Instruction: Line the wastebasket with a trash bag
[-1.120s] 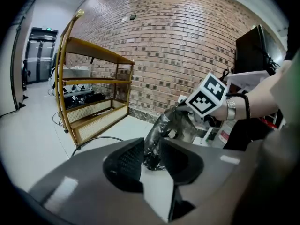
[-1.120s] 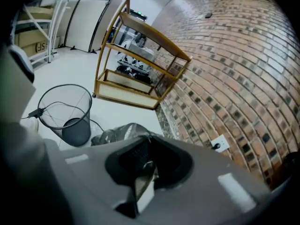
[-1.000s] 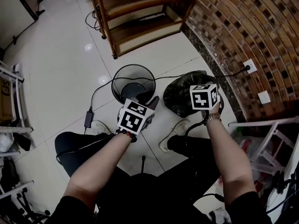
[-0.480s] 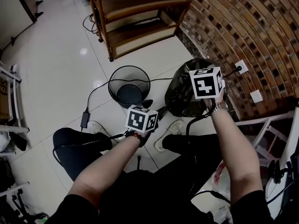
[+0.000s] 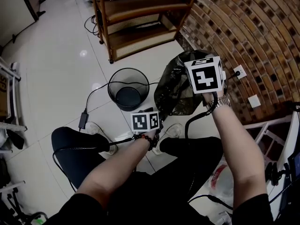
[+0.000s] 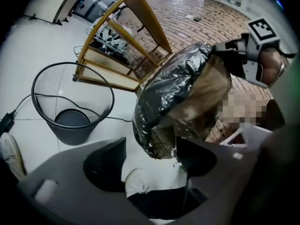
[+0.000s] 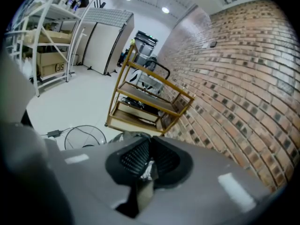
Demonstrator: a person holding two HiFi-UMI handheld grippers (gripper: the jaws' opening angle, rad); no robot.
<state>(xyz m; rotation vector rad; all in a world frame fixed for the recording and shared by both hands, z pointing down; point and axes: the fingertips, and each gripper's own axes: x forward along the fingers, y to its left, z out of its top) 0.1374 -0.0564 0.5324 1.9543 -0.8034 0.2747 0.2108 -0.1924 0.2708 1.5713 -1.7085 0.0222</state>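
Wastebasket (image 5: 129, 89), cable (image 5: 96, 92) across rim, shelf (image 5: 136, 13) behind

Glossy plastic trash bag (image 5: 176, 90), wire-mesh wastebasket (image 5: 129, 89)

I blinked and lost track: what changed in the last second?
The right gripper, shut on the bag, lifted it higher. The left gripper drew back from the basket, and its jaws have just been opening; the bag's lower end hangs between them, ungripped. The basket stayed put, unlined.
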